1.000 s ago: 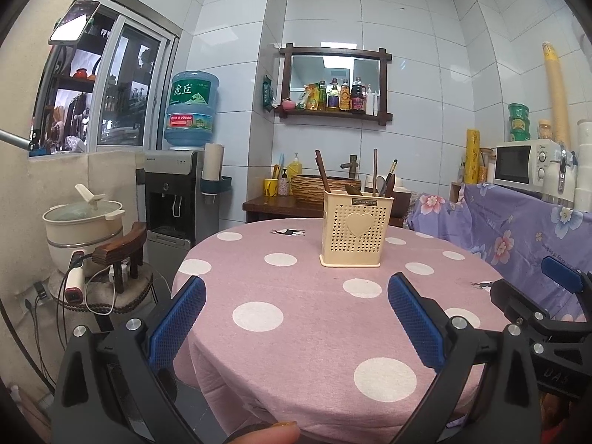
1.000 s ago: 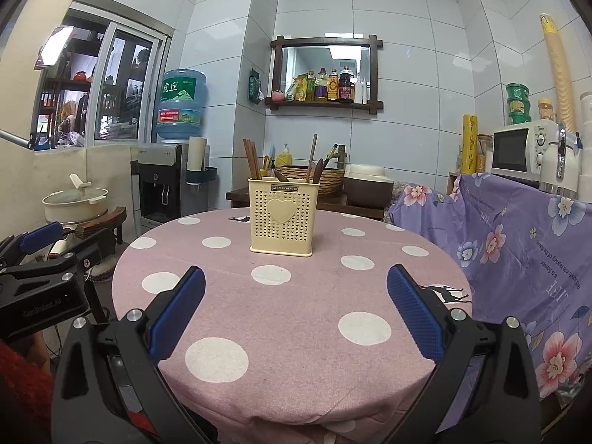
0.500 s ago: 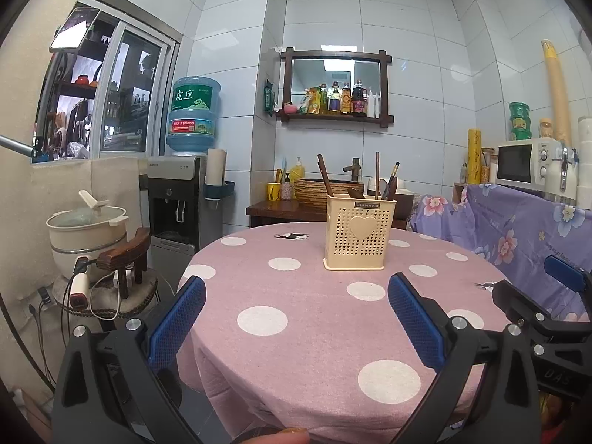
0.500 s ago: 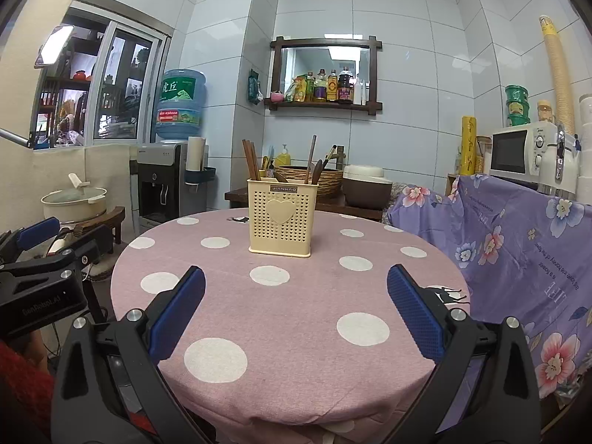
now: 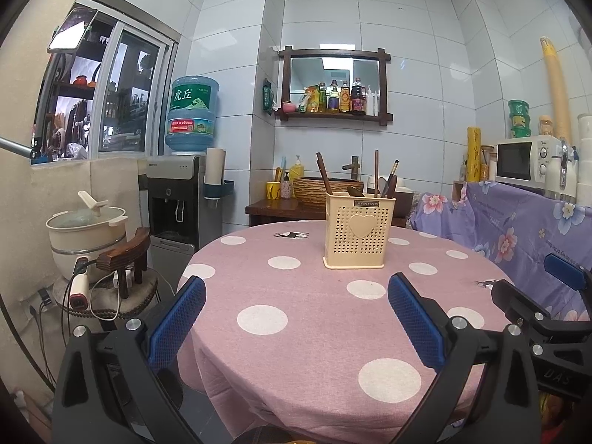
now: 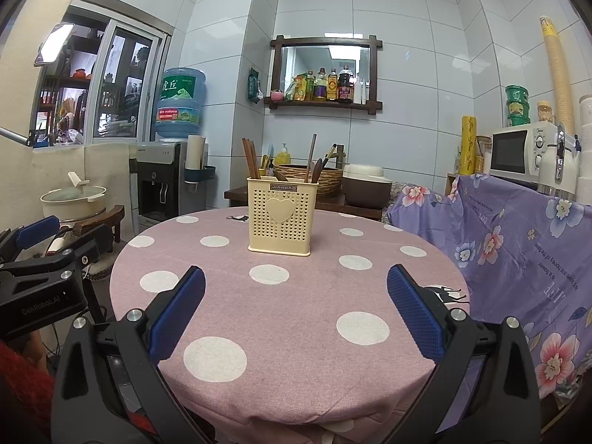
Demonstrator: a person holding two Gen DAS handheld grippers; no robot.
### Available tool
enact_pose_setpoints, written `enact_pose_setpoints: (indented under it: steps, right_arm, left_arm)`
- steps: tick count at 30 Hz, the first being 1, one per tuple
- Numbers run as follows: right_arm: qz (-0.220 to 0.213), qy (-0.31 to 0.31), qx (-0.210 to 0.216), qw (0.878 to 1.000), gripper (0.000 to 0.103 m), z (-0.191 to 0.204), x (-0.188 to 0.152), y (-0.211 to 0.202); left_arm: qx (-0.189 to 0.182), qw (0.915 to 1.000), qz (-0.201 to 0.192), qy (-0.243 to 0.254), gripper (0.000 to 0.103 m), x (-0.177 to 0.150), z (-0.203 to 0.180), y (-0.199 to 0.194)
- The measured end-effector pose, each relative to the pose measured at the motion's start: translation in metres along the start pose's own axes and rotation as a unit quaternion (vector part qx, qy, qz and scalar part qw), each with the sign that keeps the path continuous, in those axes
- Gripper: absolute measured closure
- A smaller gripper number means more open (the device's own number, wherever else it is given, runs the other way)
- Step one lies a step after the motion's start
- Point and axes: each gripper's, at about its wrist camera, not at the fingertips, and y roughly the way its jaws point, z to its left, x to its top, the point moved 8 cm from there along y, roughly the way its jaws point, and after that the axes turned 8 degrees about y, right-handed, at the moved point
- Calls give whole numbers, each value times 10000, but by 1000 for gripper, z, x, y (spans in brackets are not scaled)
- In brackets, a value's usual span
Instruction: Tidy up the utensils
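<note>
I have both grippers hovering at the near edge of the round table in its pink, white-dotted cloth [image 6: 296, 314], and neither carries anything: the left gripper [image 5: 296, 318] has its blue-padded fingers spread wide on empty air, and so does the right gripper [image 6: 296, 310].

Going left to right, the blue water-cooler bottle [image 5: 191, 113] bears large Chinese characters I can't make out for certain. The left gripper's black body, seen from the right wrist camera, reads "GenRobot.AI". Toward the far side of the table stands the cream perforated plastic utensil holder with a heart on its front [image 6: 282, 216], labelled "JIANHAO", with dark wooden chopsticks and spoon handles [image 6: 249, 161] upright inside. No loose utensil lies on the cloth, so I judge the sorting finished, or nearly so. The purple floral cover [image 6: 518, 244] at right carries writing, including "LIFE".
</note>
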Motion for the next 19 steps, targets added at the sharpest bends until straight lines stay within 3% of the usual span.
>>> enact_pose_setpoints:
  steps: [19]
  right_arm:
    - [23, -6, -30, 10000, 6, -2, 0, 1]
  left_arm:
    - [97, 9999, 64, 25, 5, 0, 8, 0]
